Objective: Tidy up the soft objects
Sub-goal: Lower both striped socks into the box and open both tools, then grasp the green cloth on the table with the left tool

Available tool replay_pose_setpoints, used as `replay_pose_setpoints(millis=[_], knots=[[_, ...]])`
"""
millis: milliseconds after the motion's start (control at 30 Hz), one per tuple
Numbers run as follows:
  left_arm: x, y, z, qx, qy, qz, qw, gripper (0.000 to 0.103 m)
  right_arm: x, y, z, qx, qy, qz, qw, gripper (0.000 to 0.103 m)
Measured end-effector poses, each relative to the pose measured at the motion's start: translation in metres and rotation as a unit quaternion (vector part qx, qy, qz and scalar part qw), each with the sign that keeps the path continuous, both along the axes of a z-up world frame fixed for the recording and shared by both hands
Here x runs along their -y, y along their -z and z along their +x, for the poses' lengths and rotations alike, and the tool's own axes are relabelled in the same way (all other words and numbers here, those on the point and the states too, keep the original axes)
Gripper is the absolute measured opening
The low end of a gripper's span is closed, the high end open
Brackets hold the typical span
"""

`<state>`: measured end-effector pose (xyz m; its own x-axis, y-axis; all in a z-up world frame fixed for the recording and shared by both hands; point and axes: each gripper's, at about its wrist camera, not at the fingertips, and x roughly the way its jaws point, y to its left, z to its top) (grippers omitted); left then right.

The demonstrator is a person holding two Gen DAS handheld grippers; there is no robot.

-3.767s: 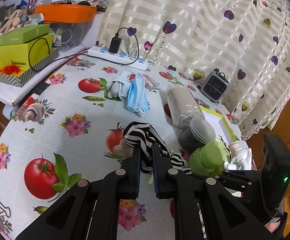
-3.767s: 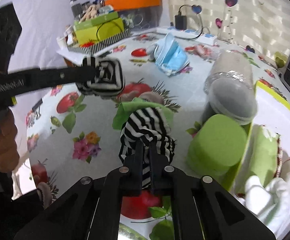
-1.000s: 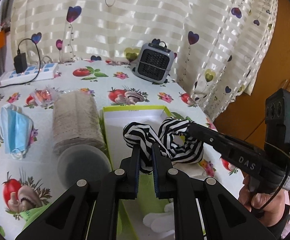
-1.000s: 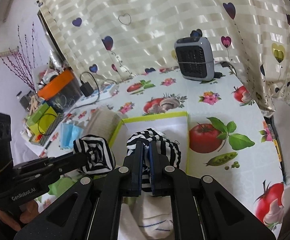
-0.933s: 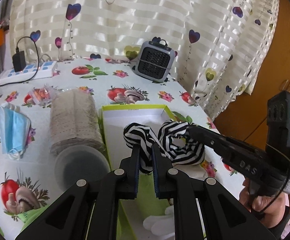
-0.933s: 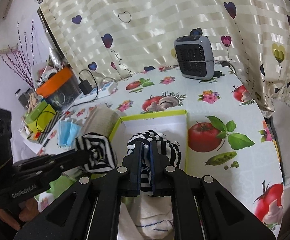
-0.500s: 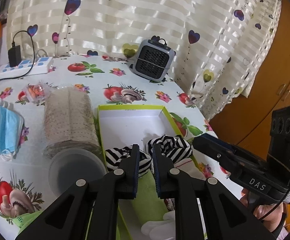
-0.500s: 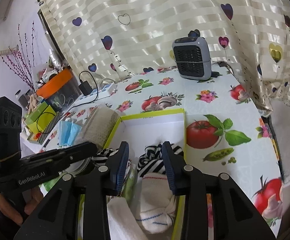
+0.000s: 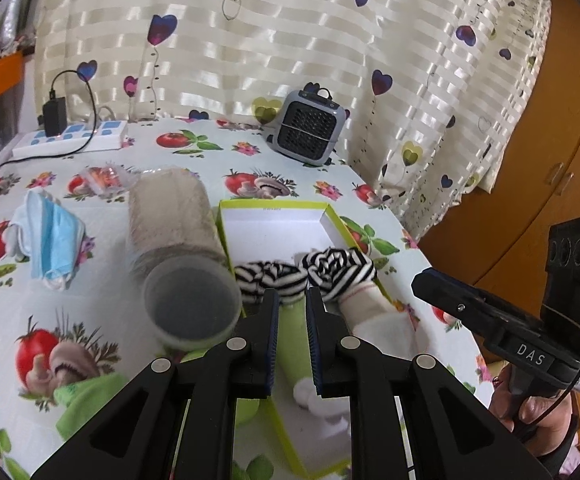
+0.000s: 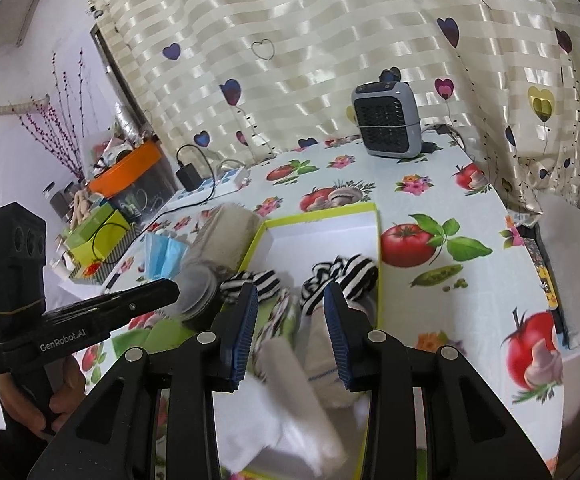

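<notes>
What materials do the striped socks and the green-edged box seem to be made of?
Striped socks: soft knitted fabric, matte; they bunch up and the cuffs look ribbed, though the fibre cannot be told.
Box: probably cardboard, smooth white inside with lime-green edges; the walls are thin, straight and sharply folded.

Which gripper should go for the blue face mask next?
Probably left. Both grippers are open and empty over the box. The blue face mask lies on the left gripper's side; the right gripper would have to cross past it.
</notes>
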<state>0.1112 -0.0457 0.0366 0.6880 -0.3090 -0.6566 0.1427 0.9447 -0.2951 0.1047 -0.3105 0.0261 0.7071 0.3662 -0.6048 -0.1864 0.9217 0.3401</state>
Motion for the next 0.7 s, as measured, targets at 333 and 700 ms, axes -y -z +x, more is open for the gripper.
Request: replay_pose_setpoints(millis=[333,700], knots=[[-0.008,0.001,-0.031,-0.003,-0.013,0.007,0.9999,0.014,-0.018,-0.002,-0.030,-0.001,-0.021,-0.011,1.000,0.036],[-0.018,0.002,-0.049,-0.003,-0.028,0.014,0.9995,0.015,-0.037,-0.004,-0.042,-0.001,-0.041,-0.026,0.999,0.036]])
